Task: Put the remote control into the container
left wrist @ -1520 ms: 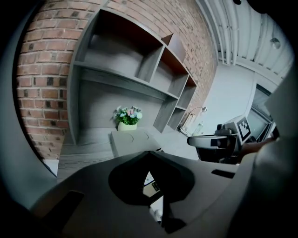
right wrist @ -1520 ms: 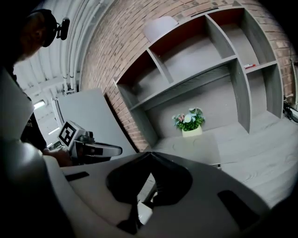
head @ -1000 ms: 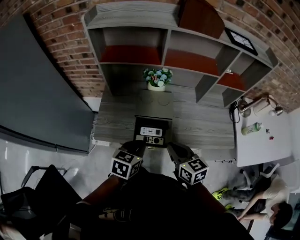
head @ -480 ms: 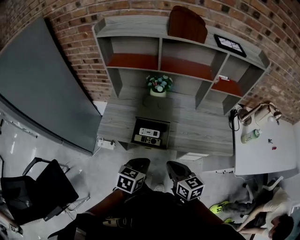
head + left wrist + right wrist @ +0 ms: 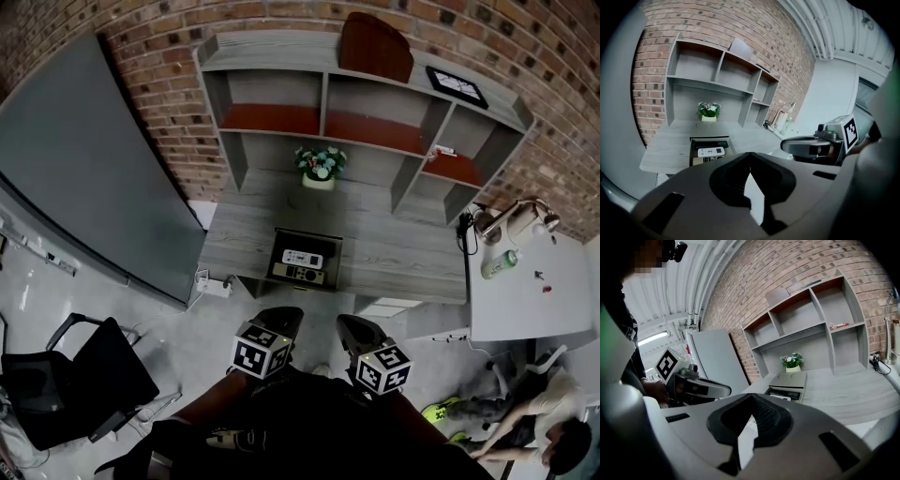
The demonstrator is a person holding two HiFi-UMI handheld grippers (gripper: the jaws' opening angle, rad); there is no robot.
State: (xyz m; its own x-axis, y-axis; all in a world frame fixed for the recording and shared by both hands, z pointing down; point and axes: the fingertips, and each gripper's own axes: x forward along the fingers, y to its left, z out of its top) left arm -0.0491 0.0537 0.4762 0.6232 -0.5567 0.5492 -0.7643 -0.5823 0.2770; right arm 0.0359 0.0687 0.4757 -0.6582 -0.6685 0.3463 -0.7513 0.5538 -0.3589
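Note:
A dark open container (image 5: 279,246) stands at the front edge of the grey desk (image 5: 412,253). Inside it lie a white remote control (image 5: 302,257) and a darker one (image 5: 300,274). The left gripper view shows the same container (image 5: 693,143) with the white remote control (image 5: 711,151) in it. My left gripper (image 5: 278,320) and right gripper (image 5: 353,330) hang side by side over the floor, short of the desk. Both are shut with nothing between their jaws. In the right gripper view the container (image 5: 797,392) is small and far ahead.
A flower pot (image 5: 319,169) stands behind the container under grey shelves (image 5: 323,94). A dark panel (image 5: 84,169) leans at the left, with a black chair (image 5: 84,384) below it. A white table (image 5: 530,291) with a bottle is at the right, and a person (image 5: 534,422) sits low beside it.
Both grippers have drawn back from the container's front edge to over the floor. The view has pulled away from the desk. The remotes stay in the container.

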